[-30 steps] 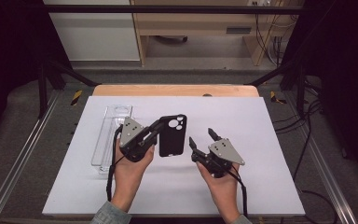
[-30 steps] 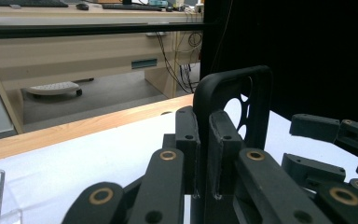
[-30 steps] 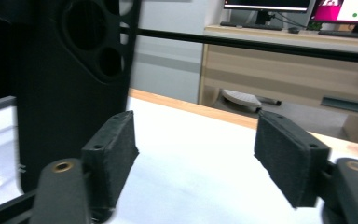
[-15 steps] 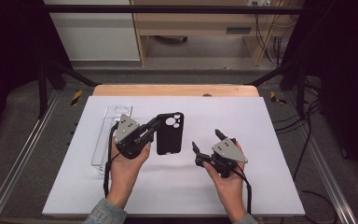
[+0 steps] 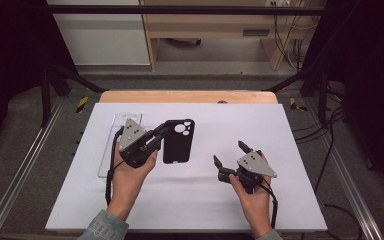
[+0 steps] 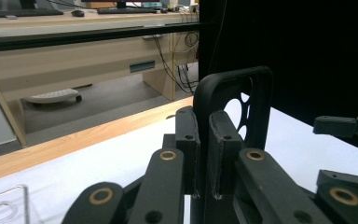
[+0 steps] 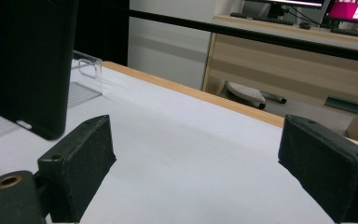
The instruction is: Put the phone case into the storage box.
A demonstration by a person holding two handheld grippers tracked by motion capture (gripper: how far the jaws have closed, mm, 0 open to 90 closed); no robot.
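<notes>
The left gripper (image 5: 161, 134) clamps its 2 jaws on the edge of the black phone case (image 5: 178, 141), holding it just above the white table (image 5: 290, 135) left of centre, while the right gripper (image 5: 231, 156), jaws having just opened wide with nothing between them, sits well apart to the right.

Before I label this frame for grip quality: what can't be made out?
- Black plastic phone case: clamped edge hidden by left gripper, high view.
- Its lower half cut off behind the jaws, left gripper view.
- Clear plastic tray: contents unreadable, partly covered by the left hand.
</notes>
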